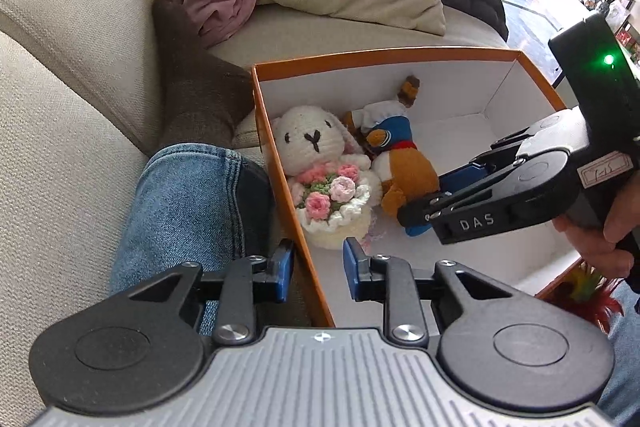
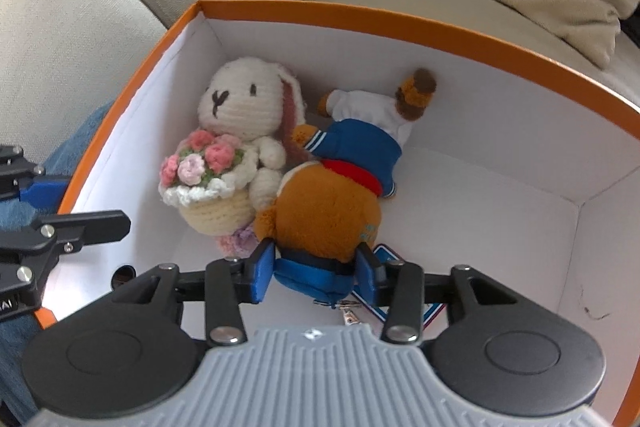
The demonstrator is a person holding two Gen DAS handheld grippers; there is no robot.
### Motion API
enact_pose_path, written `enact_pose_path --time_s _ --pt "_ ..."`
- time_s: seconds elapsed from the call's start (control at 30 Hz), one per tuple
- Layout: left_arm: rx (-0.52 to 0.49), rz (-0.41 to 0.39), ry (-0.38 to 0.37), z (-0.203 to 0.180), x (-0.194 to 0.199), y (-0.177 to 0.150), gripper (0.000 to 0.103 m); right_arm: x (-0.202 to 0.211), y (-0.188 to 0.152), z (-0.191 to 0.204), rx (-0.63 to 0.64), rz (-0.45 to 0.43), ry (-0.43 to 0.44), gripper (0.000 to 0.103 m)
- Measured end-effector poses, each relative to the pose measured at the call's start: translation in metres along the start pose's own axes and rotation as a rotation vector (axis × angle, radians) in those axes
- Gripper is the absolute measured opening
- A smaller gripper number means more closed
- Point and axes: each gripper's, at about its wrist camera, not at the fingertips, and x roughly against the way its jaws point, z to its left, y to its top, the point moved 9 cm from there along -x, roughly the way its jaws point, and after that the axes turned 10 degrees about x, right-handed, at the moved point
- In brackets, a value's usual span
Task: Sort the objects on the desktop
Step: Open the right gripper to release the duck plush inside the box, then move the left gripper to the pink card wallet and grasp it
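Right wrist view: the right gripper (image 2: 316, 273) is clasping the brown plush toy (image 2: 326, 215) (blue base between the pads) inside the orange box (image 2: 344, 11), beside the crochet bunny (image 2: 240, 103). The left gripper (image 1: 319, 269) is straddling the box wall, pads clear of it.

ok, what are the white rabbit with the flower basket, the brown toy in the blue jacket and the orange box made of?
White rabbit with flower basket: crocheted yarn, visible stitch rows, matte. Brown toy in blue jacket: short-pile plush, fuzzy surface, woven-looking clothes. Orange box: probably cardboard, smooth white inside, creased corners.
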Motion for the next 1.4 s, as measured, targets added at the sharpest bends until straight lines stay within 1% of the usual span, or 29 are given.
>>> enact_pose_path --time_s 0.1,0.23,0.3,0.37,0.43,0.57,0.7,0.83,0.9,0.93,0.97,1.07,1.17,1.23,1.27,1.37,1.4 --pt "0.013 -0.023 0.003 0.003 0.005 0.001 0.03 0.004 -0.001 0.001 0.018 -0.006 -0.029 0.051" --pt "0.014 -0.051 0.004 0.003 0.017 0.0 0.032 0.015 -0.003 -0.005 0.001 -0.045 -0.077 0.053" --pt "0.013 -0.071 0.021 0.004 0.023 -0.001 0.032 0.022 -0.006 -0.008 -0.031 -0.061 -0.098 0.055" --pt "0.008 -0.101 0.046 0.005 0.03 -0.002 0.032 0.028 -0.008 -0.011 -0.035 -0.086 -0.114 0.055" --pt "0.01 -0.124 0.056 0.004 0.037 -0.003 0.032 0.033 -0.006 -0.003 -0.007 -0.136 -0.131 0.054" --pt "0.008 -0.156 0.049 0.0 0.052 -0.012 0.032 0.054 -0.01 0.008 0.055 -0.267 -0.159 0.054" --pt "-0.015 -0.177 0.033 -0.011 0.066 -0.025 0.032 0.075 -0.02 0.016 0.068 -0.358 -0.174 0.054" --pt "-0.017 -0.184 -0.002 -0.02 0.077 -0.041 0.032 0.096 -0.037 0.021 0.051 -0.406 -0.208 0.059" --pt "-0.019 -0.177 -0.02 -0.024 0.079 -0.051 0.032 0.103 -0.047 0.026 0.056 -0.419 -0.224 0.059" --pt "-0.017 -0.17 -0.025 -0.025 0.08 -0.056 0.032 0.108 -0.053 0.03 0.057 -0.426 -0.227 0.061" --pt "-0.02 -0.163 -0.029 -0.027 0.08 -0.062 0.032 0.114 -0.06 0.034 0.056 -0.441 -0.223 0.065" --pt "-0.034 -0.133 -0.052 -0.032 0.08 -0.082 0.032 0.125 -0.081 0.05 0.067 -0.482 -0.177 0.065" --pt "-0.034 -0.099 -0.083 -0.034 0.079 -0.1 0.032 0.129 -0.102 0.063 0.062 -0.487 -0.145 0.064" --pt "-0.033 -0.073 -0.094 -0.035 0.077 -0.112 0.032 0.125 -0.115 0.07 0.061 -0.47 -0.146 0.061" --pt "-0.039 -0.06 -0.088 -0.035 0.075 -0.118 0.032 0.121 -0.122 0.074 0.066 -0.452 -0.155 0.057" --pt "-0.055 -0.035 -0.061 -0.033 0.071 -0.134 0.032 0.107 -0.141 0.083 0.068 -0.404 -0.15 0.049" --pt "-0.06 -0.03 -0.059 -0.033 0.072 -0.139 0.032 0.103 -0.147 0.086 0.063 -0.39 -0.139 0.049"
